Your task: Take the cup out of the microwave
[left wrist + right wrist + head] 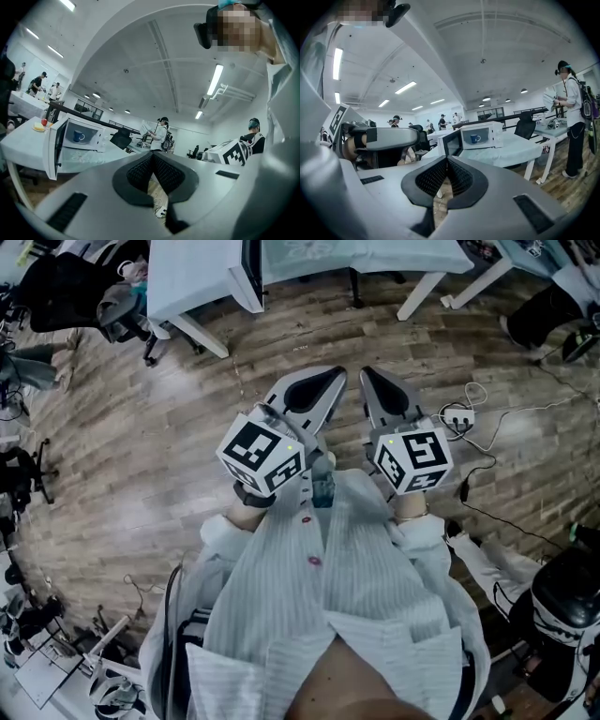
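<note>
Left hand-held gripper (pixel 152 158): jaws are closed together, nothing is held.
Right hand-held gripper (pixel 447 161): jaws are closed together, nothing is held.
Blue ceramic cup (pixel 475 138): seen inside the open white microwave (pixel 496 135), well ahead of both.

Pale striped shirt (pixel 366 577), long-sleeved, with reddish buttons (pixel 315 562) down the front. Grey left tool (pixel 330 379) and grey right tool (pixel 371 377), both broad rounded shells lined with black ribbed pads (pixel 139 172). White marker cube (pixel 262 454) on the left, marker cube (pixel 412 458) on the right, black squares on every face, tiny green light at a corner.
</note>
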`<state>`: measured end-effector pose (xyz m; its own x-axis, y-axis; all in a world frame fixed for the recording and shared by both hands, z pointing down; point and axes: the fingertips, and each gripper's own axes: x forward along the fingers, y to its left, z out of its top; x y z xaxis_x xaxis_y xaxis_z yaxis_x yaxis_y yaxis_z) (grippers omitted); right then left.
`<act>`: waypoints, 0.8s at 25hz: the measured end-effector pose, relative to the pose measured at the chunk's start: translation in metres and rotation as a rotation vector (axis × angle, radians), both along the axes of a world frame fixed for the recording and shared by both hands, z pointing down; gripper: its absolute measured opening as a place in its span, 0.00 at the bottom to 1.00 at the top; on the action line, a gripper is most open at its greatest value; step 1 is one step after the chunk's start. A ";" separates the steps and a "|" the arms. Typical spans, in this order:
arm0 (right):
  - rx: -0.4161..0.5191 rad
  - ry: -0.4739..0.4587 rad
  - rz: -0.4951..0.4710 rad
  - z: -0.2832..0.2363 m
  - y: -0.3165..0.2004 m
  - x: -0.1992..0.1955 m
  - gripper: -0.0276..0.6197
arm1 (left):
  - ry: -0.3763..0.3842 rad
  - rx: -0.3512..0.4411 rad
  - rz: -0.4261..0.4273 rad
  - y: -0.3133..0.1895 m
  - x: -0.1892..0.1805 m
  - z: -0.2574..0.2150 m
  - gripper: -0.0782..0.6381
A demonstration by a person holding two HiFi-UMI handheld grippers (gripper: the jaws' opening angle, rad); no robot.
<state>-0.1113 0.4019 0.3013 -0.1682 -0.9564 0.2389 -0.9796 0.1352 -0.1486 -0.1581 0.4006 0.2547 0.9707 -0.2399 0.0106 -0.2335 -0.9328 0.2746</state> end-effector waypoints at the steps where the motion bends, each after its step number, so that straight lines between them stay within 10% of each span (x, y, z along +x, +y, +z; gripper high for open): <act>1: -0.006 -0.003 -0.001 0.002 -0.002 0.001 0.09 | 0.000 -0.004 -0.003 -0.003 0.000 0.001 0.12; 20: -0.067 0.003 -0.022 0.016 -0.152 0.074 0.09 | 0.031 -0.028 -0.040 -0.160 0.075 0.003 0.12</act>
<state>-0.0375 0.2503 0.3171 -0.1882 -0.9343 0.3027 -0.9770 0.1467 -0.1546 -0.0831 0.2401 0.2580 0.9605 -0.2781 -0.0120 -0.2611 -0.9148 0.3080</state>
